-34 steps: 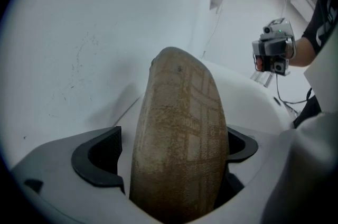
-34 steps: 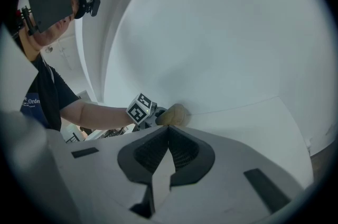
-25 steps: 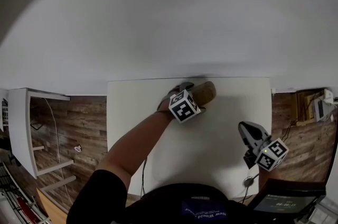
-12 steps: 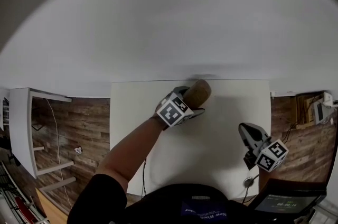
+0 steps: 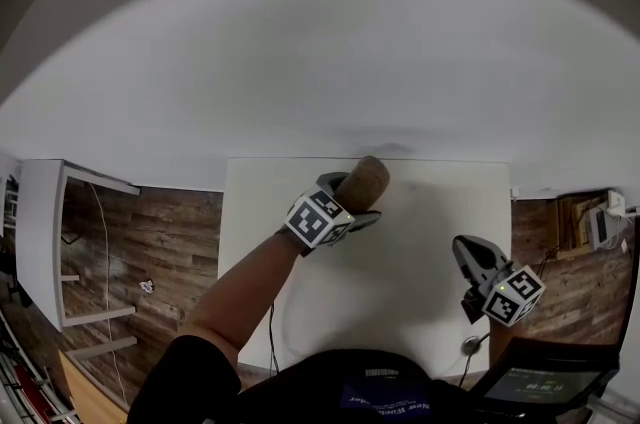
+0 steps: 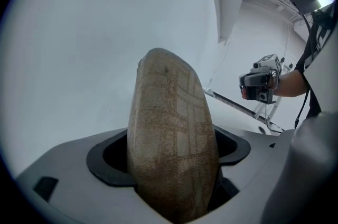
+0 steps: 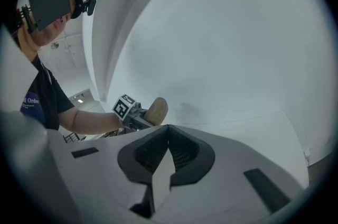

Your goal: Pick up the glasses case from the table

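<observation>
- Head view shows the left claw [image 5: 352, 200] clamped on the glasses case [image 5: 364, 180], above the far part of the white counter [image 5: 440, 212] and close to the wall.
- Left gripper view shows jaws that have just been closing. They press on both flanks of the case, which stands between them and juts well past their tips.
- The jaws stand wide, probably because the case is thick.
- The grip takes one end of the case and leaves most of its length free. This suggests a grab from the near end.
- The case appears to be clear of the counter. Only wall shows behind it in the left gripper view, and the right gripper view shows it raised above the surface. The pick-up looks all but done.
- The right claw [image 5: 468, 252] hangs over the counter's near right part, well apart from the case. Its jaws are together with nothing between them, and it seems to be parked aside because one claw is enough.
- The case is a tan-brown, rounded oblong that narrows to a blunt end. It is closed and covered in a woven-looking texture with a faint check of lighter lines. Its small print is too fine to read.
</observation>
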{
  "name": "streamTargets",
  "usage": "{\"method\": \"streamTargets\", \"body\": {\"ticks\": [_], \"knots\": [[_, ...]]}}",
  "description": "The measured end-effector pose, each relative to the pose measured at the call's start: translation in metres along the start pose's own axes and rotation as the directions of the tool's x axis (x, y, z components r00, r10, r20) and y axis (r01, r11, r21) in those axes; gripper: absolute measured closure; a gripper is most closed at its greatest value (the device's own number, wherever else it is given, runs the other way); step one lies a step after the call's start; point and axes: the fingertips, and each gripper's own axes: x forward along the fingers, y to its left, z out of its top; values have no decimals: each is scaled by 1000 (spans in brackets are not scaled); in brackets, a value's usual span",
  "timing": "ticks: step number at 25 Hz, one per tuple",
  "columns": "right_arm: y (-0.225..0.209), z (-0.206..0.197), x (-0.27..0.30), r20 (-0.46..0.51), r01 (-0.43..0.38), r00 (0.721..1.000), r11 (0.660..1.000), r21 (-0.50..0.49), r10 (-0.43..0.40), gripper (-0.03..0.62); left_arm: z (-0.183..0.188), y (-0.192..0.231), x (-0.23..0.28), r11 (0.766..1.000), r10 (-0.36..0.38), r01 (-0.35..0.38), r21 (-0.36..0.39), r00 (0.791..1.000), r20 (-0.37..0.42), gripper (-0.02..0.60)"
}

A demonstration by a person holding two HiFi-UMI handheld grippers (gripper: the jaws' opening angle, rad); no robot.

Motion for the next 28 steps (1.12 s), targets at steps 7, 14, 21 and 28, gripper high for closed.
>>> {"method": "streamTargets", "body": {"ticks": [7, 14, 21, 28], "knots": [[29, 11, -5, 8, 8, 1000, 1000, -24, -7, 605, -2, -8, -48, 999, 28, -26, -39, 998, 59, 138], [74, 33, -11, 27, 7, 1000, 997, -74, -5, 605, -1, -19, -118, 996, 56, -45, -80, 989, 135, 138], [138, 37, -14, 52, 32, 998, 996, -83, -28, 605, -22, -39, -201, 994, 76, -59, -89, 977, 201, 138], [203, 37, -16, 95, 53, 994, 995, -78, -46, 605, -39, -56, -277, 996, 68, -51, -77, 967, 244, 138]]}}
